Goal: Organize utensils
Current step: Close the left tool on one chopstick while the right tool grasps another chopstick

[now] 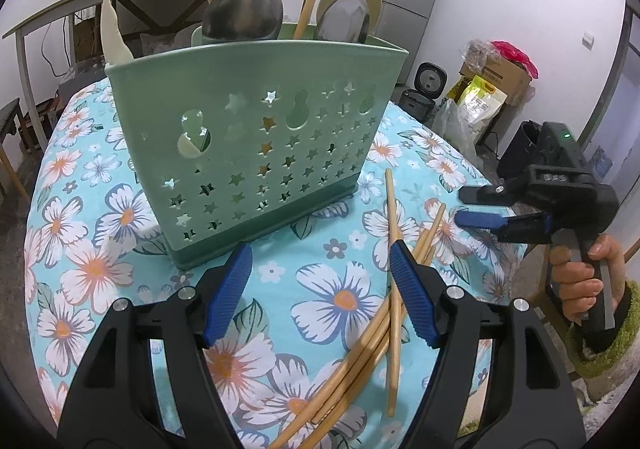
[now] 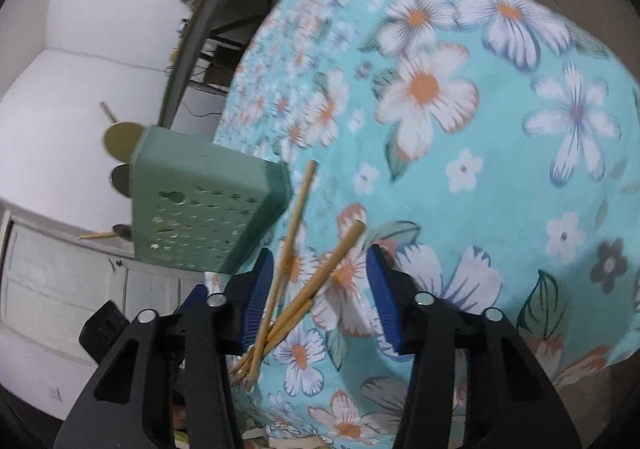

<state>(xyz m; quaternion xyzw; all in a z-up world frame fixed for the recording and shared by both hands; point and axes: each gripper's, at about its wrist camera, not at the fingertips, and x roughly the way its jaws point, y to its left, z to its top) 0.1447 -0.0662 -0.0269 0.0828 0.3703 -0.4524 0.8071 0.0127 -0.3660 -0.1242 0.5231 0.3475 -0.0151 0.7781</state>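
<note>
We see the chopsticks loose on the flowered surface, beside the green holder. Left tongs released, chopsticks beneath their right finger. Right tongs unclenched, straddling the chopstick tips, gripping nothing.

1. The utensil holder looks like matt green plastic, smooth, with star-shaped holes cut in its wall.
2. In front of the holder lie chopsticks of pale wood or bamboo, smooth and without shine.
3. Under the holder, the tablecloth is soft matt cloth with printed flowers.
4. Inside the holder, a ladle looks like dull grey metal.
5. The left gripper has ribbed blue pads on glossy black plastic arms.
</note>
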